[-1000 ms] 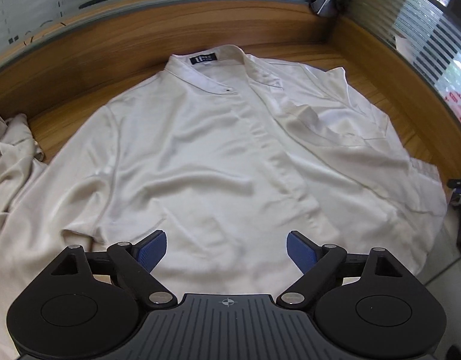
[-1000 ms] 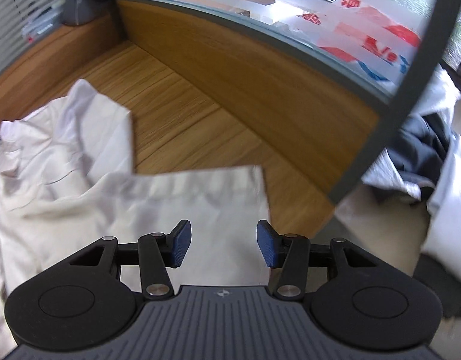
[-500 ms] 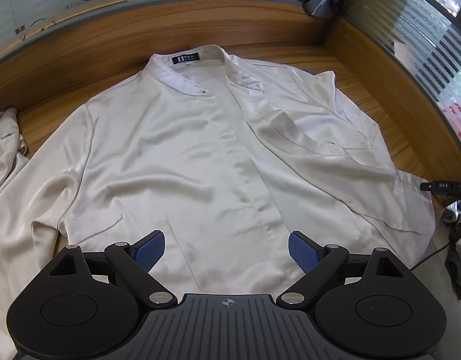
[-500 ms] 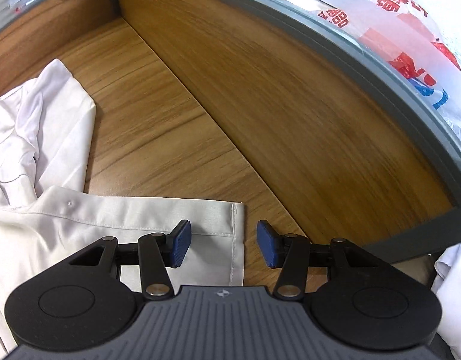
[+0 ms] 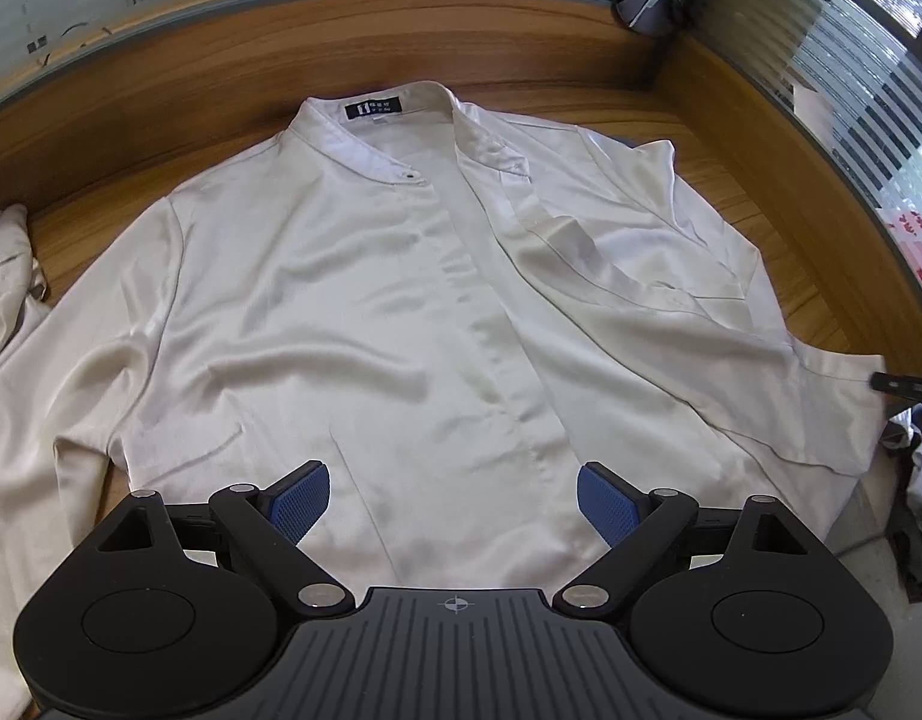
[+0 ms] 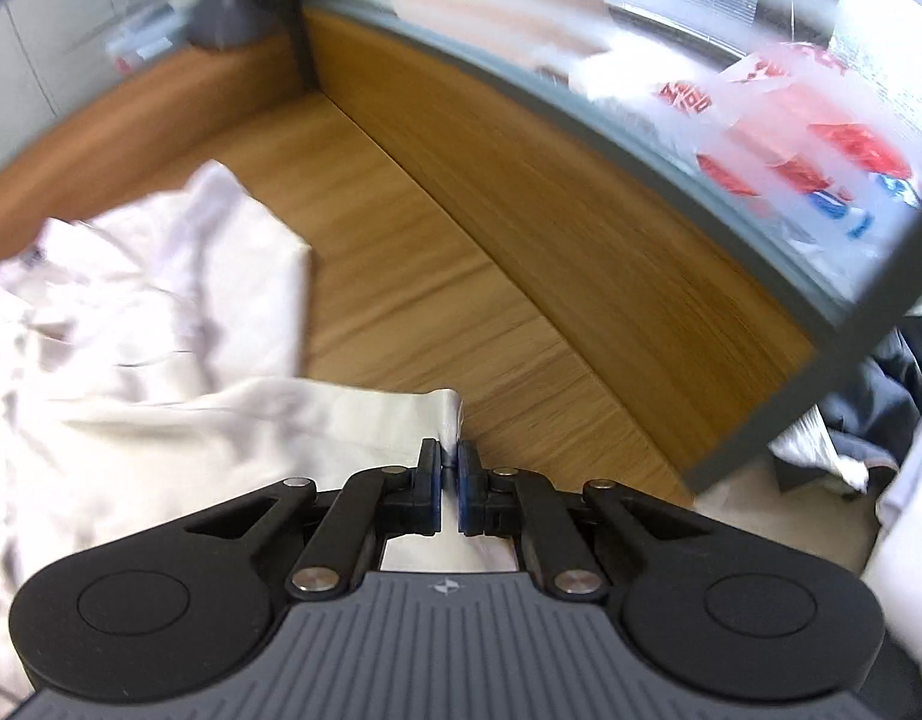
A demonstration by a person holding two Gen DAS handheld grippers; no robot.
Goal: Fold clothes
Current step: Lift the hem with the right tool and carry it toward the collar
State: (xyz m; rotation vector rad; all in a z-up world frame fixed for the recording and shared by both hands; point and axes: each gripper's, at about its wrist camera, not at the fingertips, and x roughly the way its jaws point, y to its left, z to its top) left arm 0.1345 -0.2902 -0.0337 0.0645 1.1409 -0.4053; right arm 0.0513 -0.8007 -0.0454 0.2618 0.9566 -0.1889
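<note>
A cream satin shirt [image 5: 353, 312] lies face up on the wooden table [image 5: 820, 312], collar with a black label [image 5: 372, 108] at the far side. My left gripper [image 5: 452, 501] hovers open over the shirt's lower front, with cloth below it and none pinched. In the blurred right wrist view, my right gripper [image 6: 450, 477] is shut on the end of the shirt's right sleeve [image 6: 365, 414], whose cuff sticks up between the blue pads. The tip of the right gripper [image 5: 904, 385] shows at the right edge of the left wrist view, at that sleeve's cuff.
Wooden walls topped by frosted glass [image 5: 221, 54] enclose the table's back and right side [image 6: 580, 228]. Another pale garment [image 5: 5, 276] lies bunched at the left. Dark and white clothes [image 6: 868, 408] are piled beyond the table's right end. A dark object [image 5: 652, 0] sits in the far corner.
My right gripper has shut on the sleeve's cuff and lifted it a little off the table. The left gripper has stayed open, drifting slightly over the shirt's front.
</note>
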